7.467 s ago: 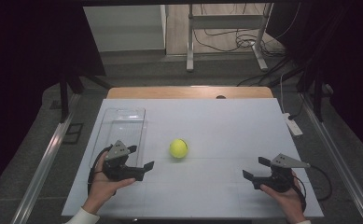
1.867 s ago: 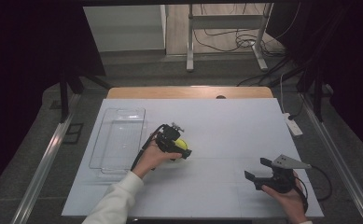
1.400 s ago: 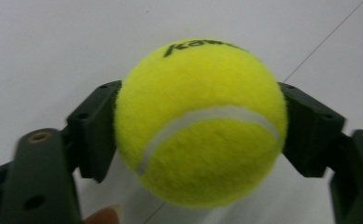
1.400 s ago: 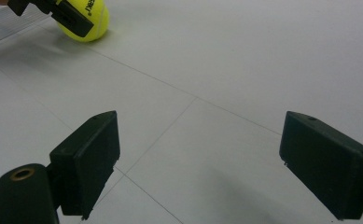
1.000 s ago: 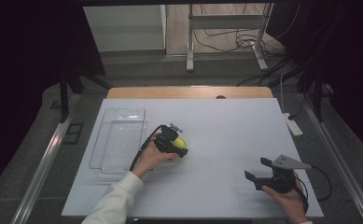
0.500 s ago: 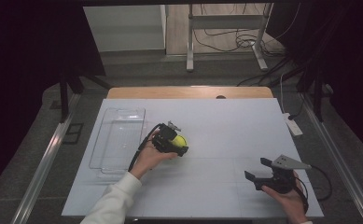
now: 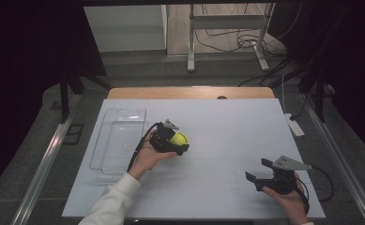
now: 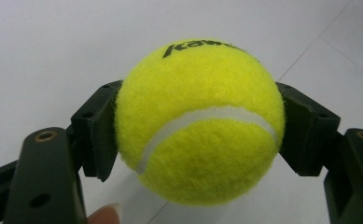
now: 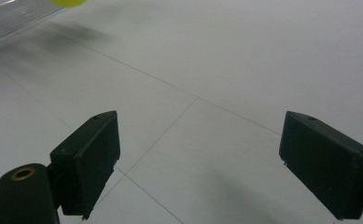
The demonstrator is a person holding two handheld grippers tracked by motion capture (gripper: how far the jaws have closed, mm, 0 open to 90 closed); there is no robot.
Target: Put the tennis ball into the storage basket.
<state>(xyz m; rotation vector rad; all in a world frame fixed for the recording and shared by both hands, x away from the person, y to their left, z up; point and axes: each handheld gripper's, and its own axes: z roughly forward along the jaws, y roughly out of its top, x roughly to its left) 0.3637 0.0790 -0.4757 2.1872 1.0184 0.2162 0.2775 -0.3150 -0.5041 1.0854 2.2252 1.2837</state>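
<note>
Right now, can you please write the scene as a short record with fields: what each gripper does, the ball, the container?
left gripper: shut on the tennis ball, jaws pressing its two sides
tennis ball: yellow, white seam, black lettering on top
right gripper: open, nothing between its jaws, at the table's near right
clear tray: to the left of the ball, nothing in it
table: white top

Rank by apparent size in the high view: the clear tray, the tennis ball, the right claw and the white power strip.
1. clear tray, by far the largest
2. right claw
3. white power strip
4. tennis ball, partly hidden by the left claw gripping it
</note>
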